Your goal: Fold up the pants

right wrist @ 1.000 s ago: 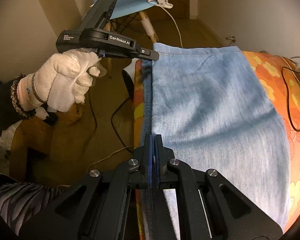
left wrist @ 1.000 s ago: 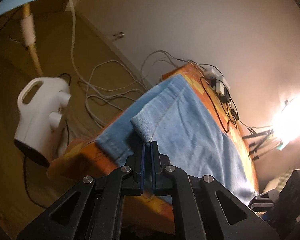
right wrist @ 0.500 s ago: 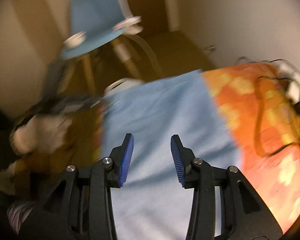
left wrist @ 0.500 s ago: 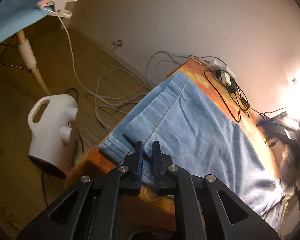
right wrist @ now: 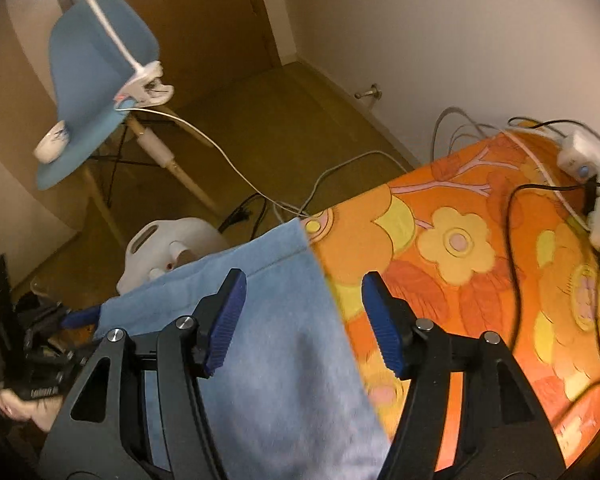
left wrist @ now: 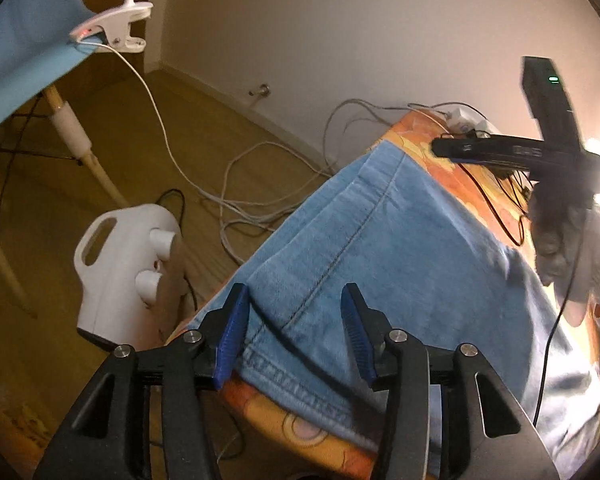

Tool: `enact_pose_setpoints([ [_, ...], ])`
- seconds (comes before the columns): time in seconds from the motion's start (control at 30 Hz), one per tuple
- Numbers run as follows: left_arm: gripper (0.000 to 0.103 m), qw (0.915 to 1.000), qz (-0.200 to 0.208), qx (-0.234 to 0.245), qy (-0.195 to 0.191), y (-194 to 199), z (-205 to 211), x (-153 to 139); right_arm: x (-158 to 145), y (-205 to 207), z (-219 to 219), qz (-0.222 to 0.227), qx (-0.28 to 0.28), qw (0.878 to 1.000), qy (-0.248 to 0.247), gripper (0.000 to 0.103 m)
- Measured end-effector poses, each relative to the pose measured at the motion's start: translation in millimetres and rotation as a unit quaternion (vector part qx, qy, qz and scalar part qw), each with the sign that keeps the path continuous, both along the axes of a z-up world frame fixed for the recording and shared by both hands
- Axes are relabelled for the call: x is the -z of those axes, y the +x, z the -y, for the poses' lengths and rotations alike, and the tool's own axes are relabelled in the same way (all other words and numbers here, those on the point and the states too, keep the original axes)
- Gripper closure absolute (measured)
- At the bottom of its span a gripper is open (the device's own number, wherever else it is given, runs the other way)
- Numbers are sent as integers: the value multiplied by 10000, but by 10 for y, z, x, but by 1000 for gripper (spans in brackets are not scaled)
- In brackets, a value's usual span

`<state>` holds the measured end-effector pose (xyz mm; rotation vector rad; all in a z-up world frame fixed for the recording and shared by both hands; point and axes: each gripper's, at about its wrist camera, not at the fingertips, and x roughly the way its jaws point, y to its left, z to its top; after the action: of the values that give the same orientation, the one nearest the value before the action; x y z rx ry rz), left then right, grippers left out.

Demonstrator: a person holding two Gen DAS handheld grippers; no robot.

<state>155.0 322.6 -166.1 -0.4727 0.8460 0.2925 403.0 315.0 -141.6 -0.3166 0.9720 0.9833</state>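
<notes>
Both tools have let go of the pants since a second ago: each was pinched shut on denim then, and each has just been opening. At left, the left tool (left wrist: 294, 332) stands with its jaws apart over the hem corner of the pants (left wrist: 380, 248), cloth showing in the gap but neither pad pressing on it. At right, the right tool (right wrist: 304, 320) is also apart and holds nothing; it has swung from the near edge toward the far side, and now hangs over the border between denim and the orange flowered cloth (right wrist: 460, 264) covering the counter.

The pants lie flat and doubled on that counter, one seam running up the top layer. Judging by this, one fold has been laid down and released, and another fold likely remains.

Around the work: a white jug-shaped appliance (left wrist: 120, 272) on the floor just beside the counter, loose cables (left wrist: 260, 184) trailing behind it, a blue chair (right wrist: 88, 80) with a clip lamp (right wrist: 144, 88), and a power strip (right wrist: 588, 176) with black leads on the counter's far corner, near where a fold might sweep.
</notes>
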Motion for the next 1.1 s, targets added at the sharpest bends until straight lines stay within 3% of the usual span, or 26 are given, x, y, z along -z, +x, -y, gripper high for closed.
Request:
enact_pose_setpoints([
  [0.1, 57, 9997, 140, -34, 211, -10, 51, 13, 124, 119, -125, -132, 124, 9998, 37, 40],
  [0.17, 73, 9990, 211, -12, 391, -25, 95, 23, 170, 123, -171, -191, 98, 9997, 83, 41],
  [0.2, 76, 9988, 238, -44, 436, -39, 98, 27, 196, 111, -200, -249, 47, 9996, 109, 43],
  [0.27, 82, 9988, 347, -101, 334, -65, 72, 22, 241, 63, -254, -179, -65, 9998, 38, 65],
  [0.37, 85, 9985, 459, -158, 250, -82, 57, 15, 282, -12, -295, 1, -47, 9999, -98, 85],
  [0.47, 87, 9977, 568, -118, 343, -114, 102, 0, 218, -90, -249, 199, -16, 9998, 33, 97],
  [0.83, 88, 9964, 781, -204, 247, -289, 39, -71, -21, -243, -300, 492, -204, 9983, 226, 101],
  [1.1, 87, 9967, 672, -261, 364, -315, 54, 2, 127, -214, -413, 602, -45, 9982, 50, 101],
])
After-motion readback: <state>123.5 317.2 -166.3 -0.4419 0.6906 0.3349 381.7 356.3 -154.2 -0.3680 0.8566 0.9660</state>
